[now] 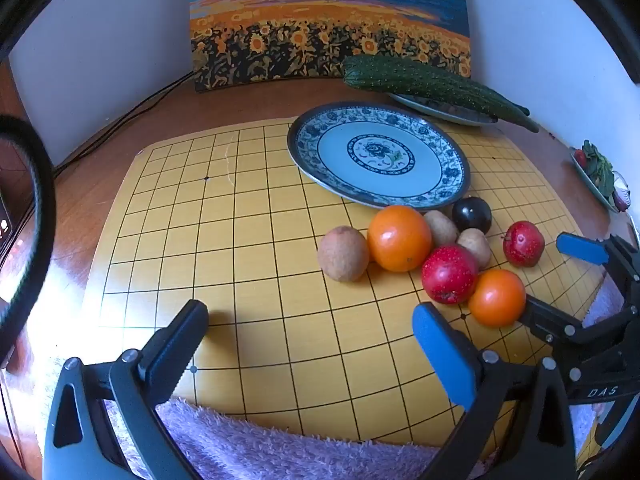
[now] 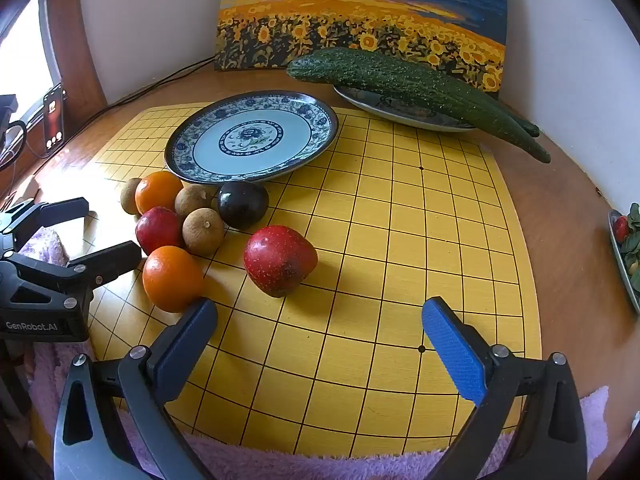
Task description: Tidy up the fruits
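An empty blue-patterned plate (image 1: 378, 156) (image 2: 252, 140) sits on the yellow grid board (image 1: 260, 260) (image 2: 400, 240). In front of it lies a cluster of fruit: two oranges (image 1: 398, 238) (image 1: 497, 298), two red fruits (image 1: 450, 274) (image 1: 523, 244), a dark plum (image 1: 472, 214) and several brown fruits (image 1: 343, 254). My left gripper (image 1: 312, 344) is open and empty, left of and below the cluster. My right gripper (image 2: 320, 340) is open and empty, just in front of the lone red fruit (image 2: 280, 260) and the near orange (image 2: 172, 278).
Two long cucumbers (image 1: 436, 84) (image 2: 416, 88) lie on a second plate at the back right. A sunflower painting (image 1: 328, 20) leans on the wall. A dish of greens (image 2: 628, 248) sits at the right edge. A purple towel (image 1: 260, 440) lies under the board's near edge. Cables run along the left.
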`<state>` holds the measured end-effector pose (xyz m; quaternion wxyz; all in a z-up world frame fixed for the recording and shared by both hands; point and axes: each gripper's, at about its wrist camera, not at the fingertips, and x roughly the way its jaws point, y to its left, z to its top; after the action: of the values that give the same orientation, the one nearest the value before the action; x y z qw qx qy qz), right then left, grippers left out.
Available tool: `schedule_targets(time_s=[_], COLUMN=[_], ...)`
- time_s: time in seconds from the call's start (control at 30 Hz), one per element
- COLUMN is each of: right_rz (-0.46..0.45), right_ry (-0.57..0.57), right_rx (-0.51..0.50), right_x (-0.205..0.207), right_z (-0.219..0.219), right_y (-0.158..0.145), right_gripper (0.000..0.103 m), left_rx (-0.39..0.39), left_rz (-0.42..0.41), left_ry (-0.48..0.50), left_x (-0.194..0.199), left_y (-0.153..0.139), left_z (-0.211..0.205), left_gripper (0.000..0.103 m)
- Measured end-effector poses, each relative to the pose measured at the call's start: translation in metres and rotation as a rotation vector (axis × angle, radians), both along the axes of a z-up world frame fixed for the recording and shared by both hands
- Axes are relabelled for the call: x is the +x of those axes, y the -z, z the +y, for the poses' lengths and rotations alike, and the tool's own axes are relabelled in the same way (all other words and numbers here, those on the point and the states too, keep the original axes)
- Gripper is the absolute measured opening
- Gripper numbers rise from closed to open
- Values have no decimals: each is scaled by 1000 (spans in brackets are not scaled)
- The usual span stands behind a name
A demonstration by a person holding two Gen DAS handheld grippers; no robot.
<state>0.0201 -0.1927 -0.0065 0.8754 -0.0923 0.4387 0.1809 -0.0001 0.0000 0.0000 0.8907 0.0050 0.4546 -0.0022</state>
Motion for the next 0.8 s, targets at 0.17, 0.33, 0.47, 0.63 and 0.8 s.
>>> schedule_targets(time_s=[0.17,0.33,0.47,0.63,0.8], right_rz=[-1,4,4,4,4], right_ry=[0,-1,0,0,0], right_rx=[-3,-1,-2,-2,-2], right_x=[-1,0,0,0,0], right_z=[0,0,0,0,0], right_y=[0,0,0,0,0], right_gripper=[103,103,103,103,103], left_rx=[-1,-1,-1,-1,-1], left_rz=[3,3,3,2,2], left_ry=[0,0,0,0,0], left_x=[0,0,0,0,0], left_y=[0,0,0,0,0], left_z=[0,0,0,0,0], left_gripper=[103,103,103,103,103])
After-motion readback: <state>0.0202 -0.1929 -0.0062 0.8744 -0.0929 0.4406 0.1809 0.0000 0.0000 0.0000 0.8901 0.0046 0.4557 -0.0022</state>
